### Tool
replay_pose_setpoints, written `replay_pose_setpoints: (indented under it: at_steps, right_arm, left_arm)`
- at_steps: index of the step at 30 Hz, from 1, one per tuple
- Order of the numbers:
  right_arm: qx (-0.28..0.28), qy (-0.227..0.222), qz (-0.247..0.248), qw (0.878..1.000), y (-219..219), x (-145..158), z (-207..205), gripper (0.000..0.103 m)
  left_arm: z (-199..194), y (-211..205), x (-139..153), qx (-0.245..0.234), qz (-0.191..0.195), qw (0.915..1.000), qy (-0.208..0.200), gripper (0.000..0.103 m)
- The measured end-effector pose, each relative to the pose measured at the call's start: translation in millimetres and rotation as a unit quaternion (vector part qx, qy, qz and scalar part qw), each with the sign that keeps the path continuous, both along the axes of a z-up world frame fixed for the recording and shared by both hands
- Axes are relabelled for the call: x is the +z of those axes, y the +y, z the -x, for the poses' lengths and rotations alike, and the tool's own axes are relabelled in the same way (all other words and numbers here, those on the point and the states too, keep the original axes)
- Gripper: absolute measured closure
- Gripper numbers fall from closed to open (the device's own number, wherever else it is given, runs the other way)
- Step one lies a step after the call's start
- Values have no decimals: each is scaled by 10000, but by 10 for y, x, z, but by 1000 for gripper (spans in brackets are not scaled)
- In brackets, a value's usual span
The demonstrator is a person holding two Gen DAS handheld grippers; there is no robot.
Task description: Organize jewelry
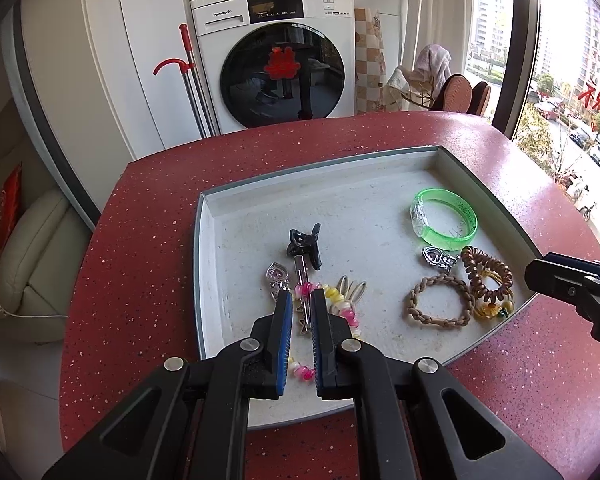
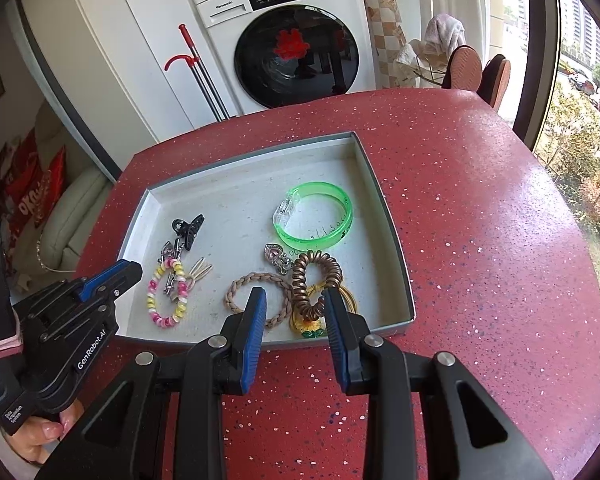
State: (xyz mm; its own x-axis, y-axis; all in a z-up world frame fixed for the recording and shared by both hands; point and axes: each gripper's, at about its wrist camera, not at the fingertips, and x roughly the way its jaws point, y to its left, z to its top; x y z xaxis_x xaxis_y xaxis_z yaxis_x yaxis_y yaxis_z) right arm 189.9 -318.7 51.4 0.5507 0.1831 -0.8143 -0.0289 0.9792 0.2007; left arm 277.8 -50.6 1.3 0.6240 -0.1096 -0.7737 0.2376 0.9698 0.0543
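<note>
A shallow grey tray (image 1: 204,264) (image 2: 396,248) on the red table holds jewelry: a green bangle (image 1: 446,219) (image 2: 316,216), a braided brown bracelet (image 1: 438,301) (image 2: 256,282), a brown coil hair tie (image 1: 486,276) (image 2: 316,280), a pink-yellow bead bracelet (image 1: 340,304) (image 2: 168,296), a black claw clip (image 1: 305,243) (image 2: 188,227) and heart pendants (image 1: 277,273) (image 2: 274,254). My left gripper (image 1: 301,296) hovers over the bead bracelet, jaws a narrow gap apart, holding nothing. My right gripper (image 2: 296,296) is open above the coil tie at the tray's near edge.
The red speckled table (image 2: 480,220) spreads right of the tray. A washing machine (image 1: 276,48), a red-handled mop (image 1: 188,72) and chairs (image 2: 476,72) stand beyond its far edge. A window is at the right, a sofa at the left.
</note>
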Motion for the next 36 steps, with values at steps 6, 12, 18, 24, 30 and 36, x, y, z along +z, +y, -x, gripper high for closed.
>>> replay_pose_setpoints:
  at_steps: [6, 12, 18, 24, 30, 36]
  right_arm:
    - [3, 11, -1, 10000, 2, -10, -5, 70]
    - [5, 14, 6, 10000, 4, -11, -3, 70]
    - [47, 14, 62, 10000, 20, -17, 1, 70]
    - [86, -363, 199, 9991, 66, 57, 101, 25]
    - [70, -860, 501, 9950, 118, 170, 253, 16]
    - [-40, -1125, 480, 9925, 111, 163, 405, 14]
  left_arm:
    - [17, -24, -2, -54, -11, 10000, -13, 76]
    - [27, 3, -2, 0, -22, 10000, 11, 76]
    - [14, 31, -15, 188, -45, 9997, -142, 0]
    - [67, 34, 2, 287, -124, 9990, -305, 0]
    - [203, 119, 2, 492, -174, 9978, -402, 0]
    - [418, 191, 15, 531, -80, 9975, -460, 0]
